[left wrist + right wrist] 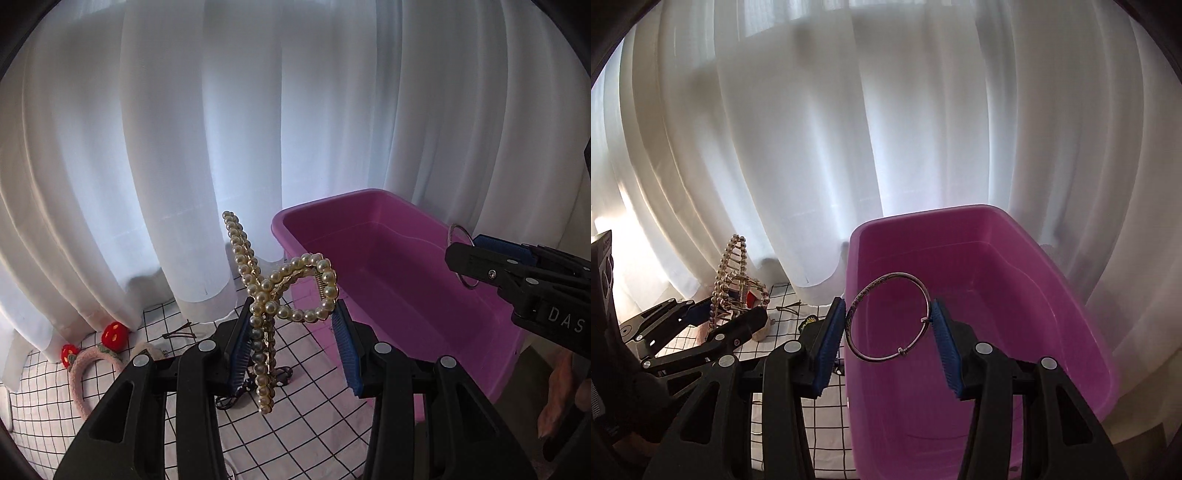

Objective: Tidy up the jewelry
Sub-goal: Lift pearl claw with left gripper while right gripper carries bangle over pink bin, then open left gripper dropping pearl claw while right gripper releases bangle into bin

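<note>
My left gripper [291,317] is shut on a pearl hair claw clip [280,288], held above the checked cloth just left of the pink tub [388,206]. The clip also shows in the right wrist view [733,280], in the left gripper [735,314]. My right gripper [888,321] is shut on a thin silver bangle [886,317], held upright over the tub's [1071,288] near left corner. In the left wrist view the right gripper [469,254] sits over the tub's right rim with the bangle [460,236] partly hidden by it.
A white checked cloth [306,424] covers the table. A pink fuzzy headband with red strawberries [110,336], a brown hair pin [179,335] and a dark item lie on it at the left. White curtains [221,129] hang close behind.
</note>
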Motion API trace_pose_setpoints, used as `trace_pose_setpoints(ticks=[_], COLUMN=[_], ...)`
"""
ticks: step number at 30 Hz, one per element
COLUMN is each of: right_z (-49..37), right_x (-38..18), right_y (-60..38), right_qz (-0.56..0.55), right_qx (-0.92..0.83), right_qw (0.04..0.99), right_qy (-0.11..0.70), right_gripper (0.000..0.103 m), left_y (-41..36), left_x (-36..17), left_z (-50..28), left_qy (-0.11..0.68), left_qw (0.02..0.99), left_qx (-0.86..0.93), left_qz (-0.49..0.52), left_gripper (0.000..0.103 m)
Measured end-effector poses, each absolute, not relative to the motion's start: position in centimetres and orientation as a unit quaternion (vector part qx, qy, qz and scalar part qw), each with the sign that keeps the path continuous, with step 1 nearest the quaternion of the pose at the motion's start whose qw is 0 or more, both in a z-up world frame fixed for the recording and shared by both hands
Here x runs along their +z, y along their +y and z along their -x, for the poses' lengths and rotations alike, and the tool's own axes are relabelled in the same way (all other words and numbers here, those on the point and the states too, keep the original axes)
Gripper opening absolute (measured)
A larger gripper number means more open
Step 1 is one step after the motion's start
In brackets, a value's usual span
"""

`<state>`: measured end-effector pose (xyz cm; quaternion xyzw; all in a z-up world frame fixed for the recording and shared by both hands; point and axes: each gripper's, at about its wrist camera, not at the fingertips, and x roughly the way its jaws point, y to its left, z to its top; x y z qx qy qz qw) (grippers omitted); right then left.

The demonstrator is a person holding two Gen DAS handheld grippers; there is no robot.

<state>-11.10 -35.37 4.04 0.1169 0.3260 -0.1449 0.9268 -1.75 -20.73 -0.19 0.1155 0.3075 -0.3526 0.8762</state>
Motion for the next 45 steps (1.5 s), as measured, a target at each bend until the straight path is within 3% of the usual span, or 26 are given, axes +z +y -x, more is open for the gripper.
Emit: trace_pose_setpoints(ticks=[12,25,29,33,42,45], right_z=[10.4,9.8,9.9,10.2,10.2,10.0], right_x=[0.2,-3.3,-3.2,-3.0,-2.8,-3.0], right_y=[-43.0,-45.3,-45.5,-45.6,-44.5,-44.4], right_qz=[-0.145,-0.177,-0.180,-0.189,-0.188,-0.191], right_qx=[-0.179,-0.194,-0.201,-0.207,-0.202,-0.198], right_qw=[0.895,0.861,0.861,0.859,0.862,0.864], right_qy=[0.381,0.435,0.432,0.429,0.424,0.421], right_gripper=[0.046,0.048,0.055,0.055,0.055,0.055], left_y=[-32.1,-35.3,-35.1,-34.7,-33.5,-32.7], left_x=[-2.2,-5.3,-5.4,-4.6,-4.0,-3.5], left_z=[0.5,-0.6,-0.6,-1.0,-1.5,-1.4], left_qy=[0.373,0.430,0.420,0.411,0.407,0.396], left_qw=[0.840,0.816,0.822,0.833,0.839,0.852], left_qx=[-0.375,-0.355,-0.352,-0.341,-0.334,-0.318], left_qz=[-0.116,-0.151,-0.153,-0.146,-0.133,-0.130], left_gripper=[0.040,0.042,0.050,0.072,0.073,0.080])
